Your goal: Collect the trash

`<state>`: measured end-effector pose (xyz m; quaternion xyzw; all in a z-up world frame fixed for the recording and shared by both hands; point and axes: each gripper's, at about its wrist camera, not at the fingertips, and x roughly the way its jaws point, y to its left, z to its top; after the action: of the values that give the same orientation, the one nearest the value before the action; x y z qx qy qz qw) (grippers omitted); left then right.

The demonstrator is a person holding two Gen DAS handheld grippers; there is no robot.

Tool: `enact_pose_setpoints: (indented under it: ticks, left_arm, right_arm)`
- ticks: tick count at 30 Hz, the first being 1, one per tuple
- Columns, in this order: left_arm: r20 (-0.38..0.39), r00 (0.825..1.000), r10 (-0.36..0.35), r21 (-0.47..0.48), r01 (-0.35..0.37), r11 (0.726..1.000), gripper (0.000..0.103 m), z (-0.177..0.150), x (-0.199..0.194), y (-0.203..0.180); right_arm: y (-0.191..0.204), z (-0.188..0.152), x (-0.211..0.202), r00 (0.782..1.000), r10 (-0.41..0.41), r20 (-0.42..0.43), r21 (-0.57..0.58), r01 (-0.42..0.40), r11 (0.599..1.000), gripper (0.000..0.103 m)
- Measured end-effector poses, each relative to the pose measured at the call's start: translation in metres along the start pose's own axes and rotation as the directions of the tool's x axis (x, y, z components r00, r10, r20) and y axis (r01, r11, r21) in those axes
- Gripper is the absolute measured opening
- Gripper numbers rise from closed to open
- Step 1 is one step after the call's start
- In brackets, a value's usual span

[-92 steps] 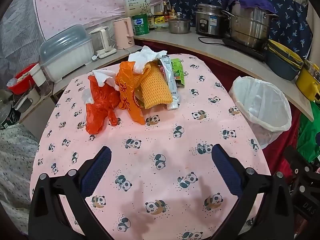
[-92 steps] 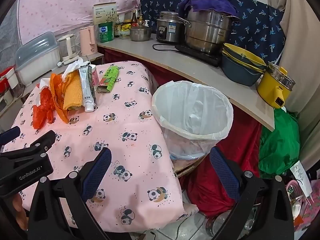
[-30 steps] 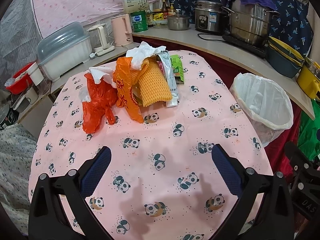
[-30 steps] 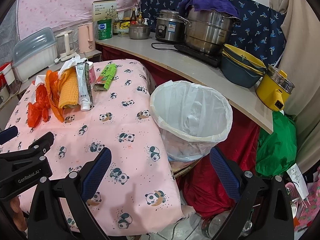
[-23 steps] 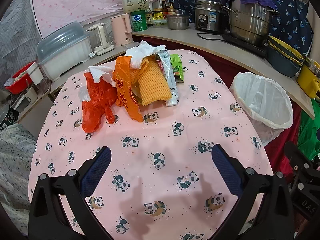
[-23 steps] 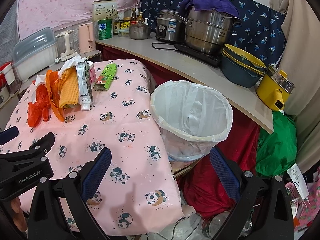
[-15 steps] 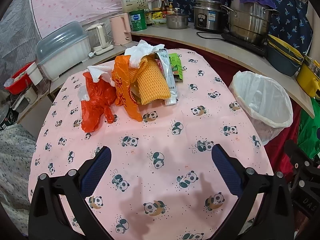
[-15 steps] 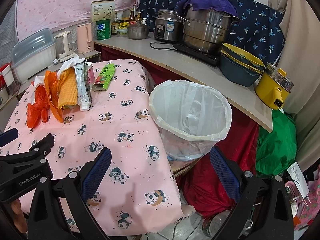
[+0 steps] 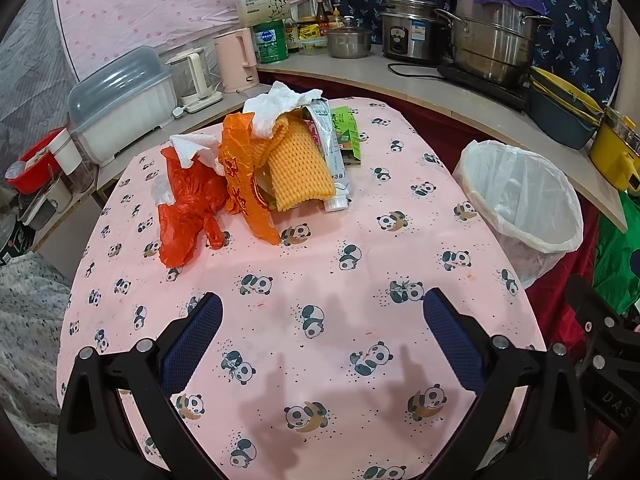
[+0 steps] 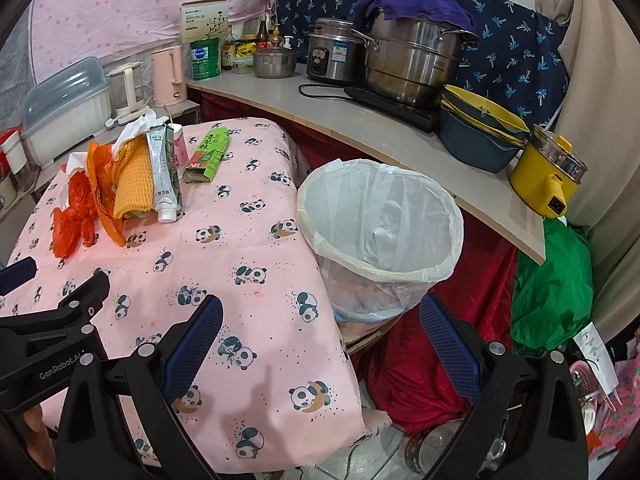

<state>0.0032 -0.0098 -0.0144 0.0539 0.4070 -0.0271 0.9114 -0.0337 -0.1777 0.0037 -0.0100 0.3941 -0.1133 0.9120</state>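
Note:
A pile of trash lies at the far side of the pink panda tablecloth [image 9: 320, 280]: a red plastic bag [image 9: 188, 204], an orange bag [image 9: 240, 176], a yellow foam net [image 9: 298, 168], white tissue [image 9: 280, 106], a toothpaste tube [image 9: 330, 152] and a green box [image 9: 346, 134]. The pile also shows in the right wrist view [image 10: 128, 176]. A bin with a white liner [image 10: 380, 232] stands right of the table [image 9: 520, 196]. My left gripper [image 9: 322, 336] is open and empty above the near table. My right gripper [image 10: 320, 340] is open and empty near the bin.
A counter [image 10: 380, 136] behind holds a steel pot, rice cooker, kettles, bowls and a yellow cooker [image 10: 548, 176]. A green bag [image 10: 552, 292] and red cloth [image 10: 420, 368] lie right of the bin. A dish box [image 9: 120, 100] stands at the left.
Both grippers have drifted slightly; the views shift a little. Both stay open and empty. The trash pile has not moved.

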Motion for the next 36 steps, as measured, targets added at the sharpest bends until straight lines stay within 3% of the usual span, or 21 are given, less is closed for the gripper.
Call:
enact_pose_setpoints:
  ticks: [23,36]
  left_arm:
    - [-0.046,0.999,-0.028,-0.014,0.027,1.000,0.096,0.012,0.012,0.010]
    - [-0.054,0.997,0.062,-0.082,-0.066,0.994,0.096,0.032,0.048,0.073]
  right_arm:
    - [0.008,0.013,0.013,1.000,-0.003,-0.013,-0.008,0.003,1.000,0.095]
    - [0.044,0.048,0.043,0.998,0.061,-0.006,-0.013,-0.061,0.998,0.095]
